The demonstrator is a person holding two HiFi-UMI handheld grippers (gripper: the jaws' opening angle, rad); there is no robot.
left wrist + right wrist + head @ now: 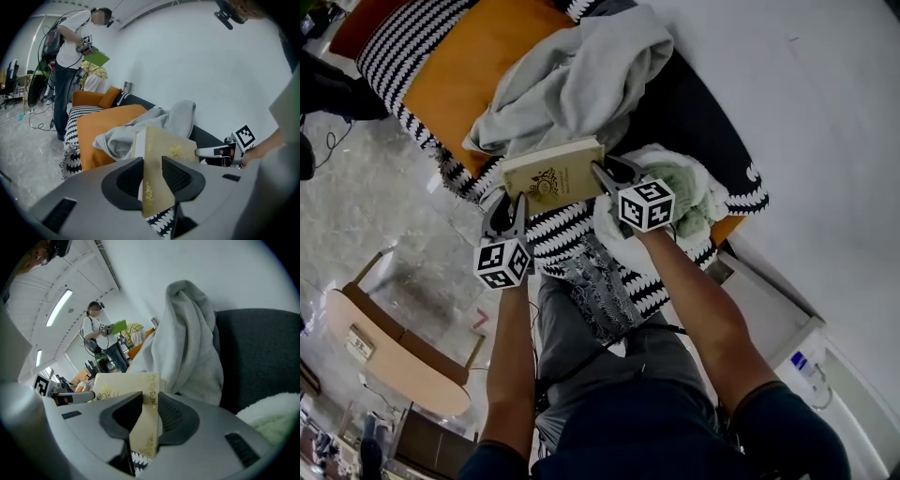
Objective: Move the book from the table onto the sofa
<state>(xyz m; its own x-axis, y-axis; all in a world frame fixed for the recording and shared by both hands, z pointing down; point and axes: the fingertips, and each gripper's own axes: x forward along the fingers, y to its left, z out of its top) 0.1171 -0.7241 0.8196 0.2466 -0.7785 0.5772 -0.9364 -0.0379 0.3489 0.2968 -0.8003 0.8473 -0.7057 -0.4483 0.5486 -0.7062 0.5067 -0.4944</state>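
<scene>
A cream book with gold ornament hangs just above the sofa's seat, held by both grippers. My left gripper is shut on its near left corner, and in the left gripper view the book stands edge-on between the dark pads. My right gripper is shut on the right edge; in the right gripper view the book is pinched between its pads. The sofa is dark, covered with an orange throw edged in black-and-white pattern.
A grey sweatshirt lies crumpled on the sofa right behind the book. A fluffy green-white cushion sits to the right. A wooden table stands at lower left. Another person stands beyond the sofa's far end. A white wall backs the sofa.
</scene>
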